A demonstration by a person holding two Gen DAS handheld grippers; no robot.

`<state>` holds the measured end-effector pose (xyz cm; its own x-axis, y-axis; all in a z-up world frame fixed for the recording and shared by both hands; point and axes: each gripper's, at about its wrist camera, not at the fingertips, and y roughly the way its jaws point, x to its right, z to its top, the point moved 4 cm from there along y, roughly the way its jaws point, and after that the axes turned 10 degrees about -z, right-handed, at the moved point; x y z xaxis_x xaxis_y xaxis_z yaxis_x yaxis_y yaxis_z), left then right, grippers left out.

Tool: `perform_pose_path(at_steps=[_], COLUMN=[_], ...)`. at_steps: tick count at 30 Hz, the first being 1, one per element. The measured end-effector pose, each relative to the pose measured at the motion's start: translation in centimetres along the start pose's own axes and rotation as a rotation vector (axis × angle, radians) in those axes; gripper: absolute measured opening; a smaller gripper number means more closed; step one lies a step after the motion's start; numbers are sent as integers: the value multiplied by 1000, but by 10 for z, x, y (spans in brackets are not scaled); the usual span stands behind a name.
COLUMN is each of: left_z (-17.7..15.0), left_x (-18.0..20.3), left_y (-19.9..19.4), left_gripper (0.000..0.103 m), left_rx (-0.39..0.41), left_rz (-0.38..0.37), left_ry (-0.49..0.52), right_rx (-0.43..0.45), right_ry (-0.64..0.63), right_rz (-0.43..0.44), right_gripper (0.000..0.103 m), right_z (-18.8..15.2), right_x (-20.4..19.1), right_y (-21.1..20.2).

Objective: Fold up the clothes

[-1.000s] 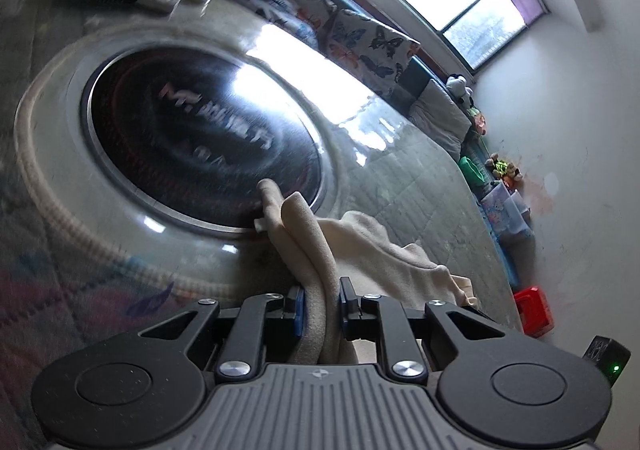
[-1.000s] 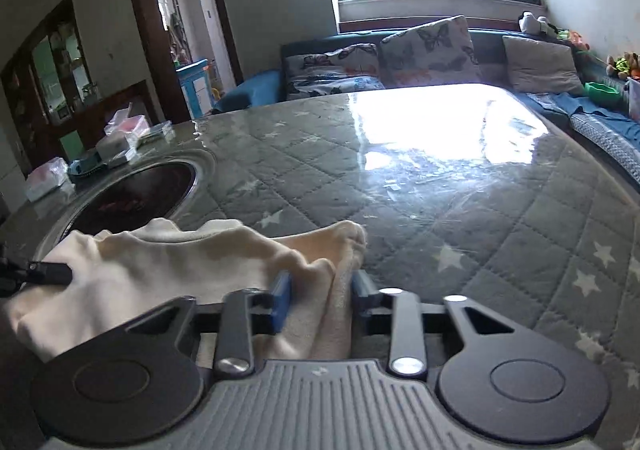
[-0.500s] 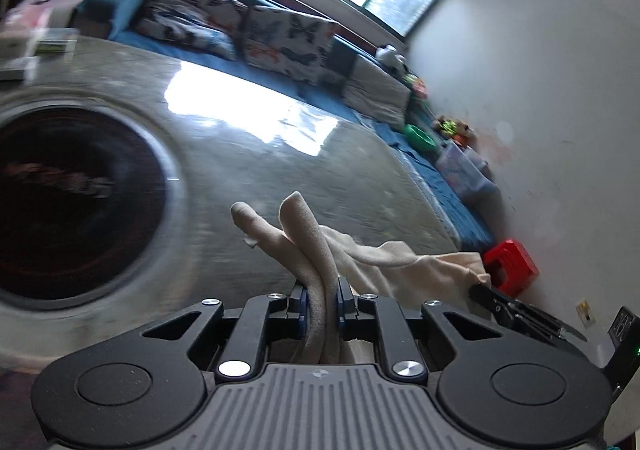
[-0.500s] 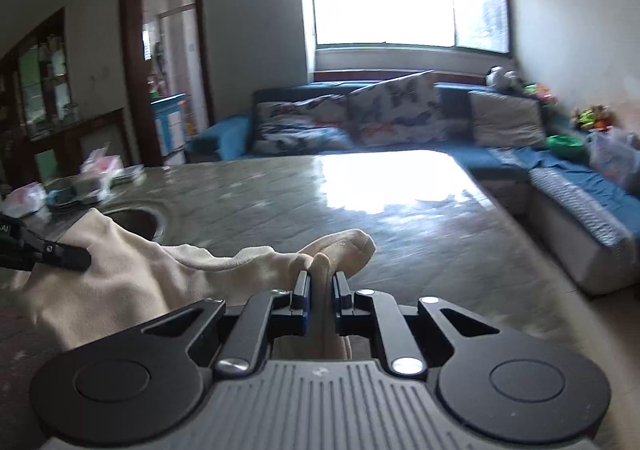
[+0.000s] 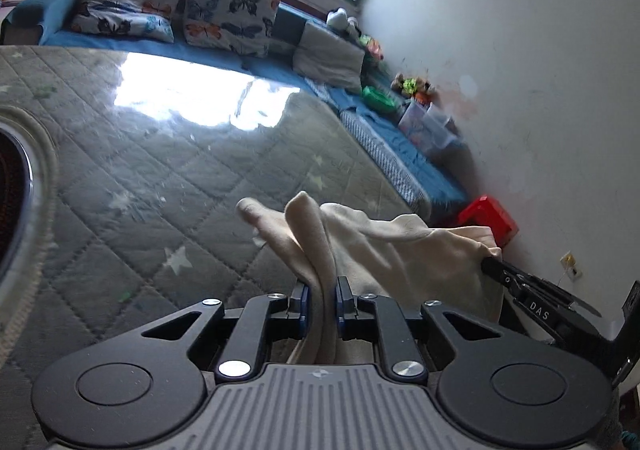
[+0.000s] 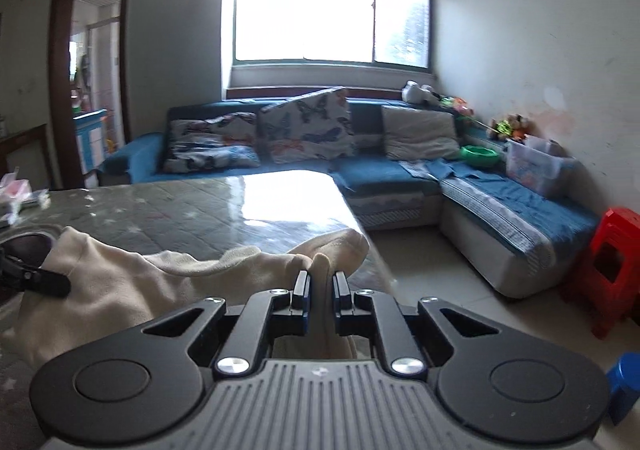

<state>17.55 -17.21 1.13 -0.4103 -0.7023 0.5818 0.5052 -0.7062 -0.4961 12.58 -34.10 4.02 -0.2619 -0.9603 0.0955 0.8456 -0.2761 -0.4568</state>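
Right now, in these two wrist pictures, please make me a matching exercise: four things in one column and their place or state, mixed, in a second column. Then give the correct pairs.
Things:
1. cream garment
2. red stool
3. butterfly pillows
4. green bowl

Places or states:
A. on the floor, by the sofa's end
B. pinched at two spots by the left gripper and right gripper
C. on the sofa seat, beside a clear plastic box
D. leaning on the sofa back under the window

Pairs: 1-B, 2-A, 3-D, 4-C
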Motion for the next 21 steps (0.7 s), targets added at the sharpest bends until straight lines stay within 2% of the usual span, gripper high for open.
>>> perform_pose_path(at_steps=[5, 10, 15, 18, 21], left_z=[-9, -15, -15, -16, -17], left_x=[-14, -24, -26, -24, -21], left_y=[11, 8, 4, -2, -10], left_gripper=[18, 21, 23, 34, 41], left_rx=[-54, -72, -70, -62, -54], left_rz=[46, 86, 112, 128, 146], left_ry=[4, 21, 35, 57, 104], right_rx=[-116, -109, -74, -101, -117], right_ry=[8, 5, -6, 30, 31], right_rz=[-39, -89, 17, 91, 113], right_gripper=[12, 15, 15, 15, 19], right_z=[-28, -36, -25, -20, -19], right_x=[8, 6, -20, -38, -52], right_y=[33, 38, 31, 42, 55])
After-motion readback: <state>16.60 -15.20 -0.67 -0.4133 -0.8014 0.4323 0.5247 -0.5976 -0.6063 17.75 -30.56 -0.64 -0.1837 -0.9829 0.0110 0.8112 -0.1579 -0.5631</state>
